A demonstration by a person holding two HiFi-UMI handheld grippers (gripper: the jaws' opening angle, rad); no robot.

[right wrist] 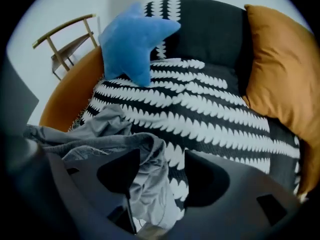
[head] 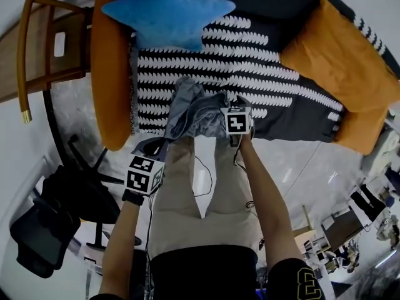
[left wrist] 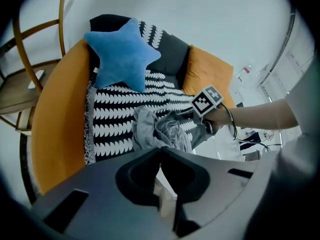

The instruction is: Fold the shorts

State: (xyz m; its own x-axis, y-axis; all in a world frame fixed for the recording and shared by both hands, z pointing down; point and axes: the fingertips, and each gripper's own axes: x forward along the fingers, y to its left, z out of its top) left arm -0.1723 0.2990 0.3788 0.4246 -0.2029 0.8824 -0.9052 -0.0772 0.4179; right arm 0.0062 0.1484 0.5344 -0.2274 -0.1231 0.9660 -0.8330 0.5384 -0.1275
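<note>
**Grey shorts bunched at the bench's front edge**

The shorts lie crumpled on a black-and-white patterned throw, at the near edge of the bench.

The right tongs sit at the shorts' 4 o'clock. Their jaws are apart, with grey fabric hanging between them and draped over one jaw.

The left tongs are at the shorts' 7 o'clock, with the tips together just at the cloth's lower edge. I cannot tell whether any fabric is pinched there.

In the head view a blue star cushion rests on the throw at 12 o'clock. An orange cushion lies at 2 o'clock, and a wooden chair stands at 10 o'clock.

The person's beige trousers fill the view at 6 o'clock.
</note>
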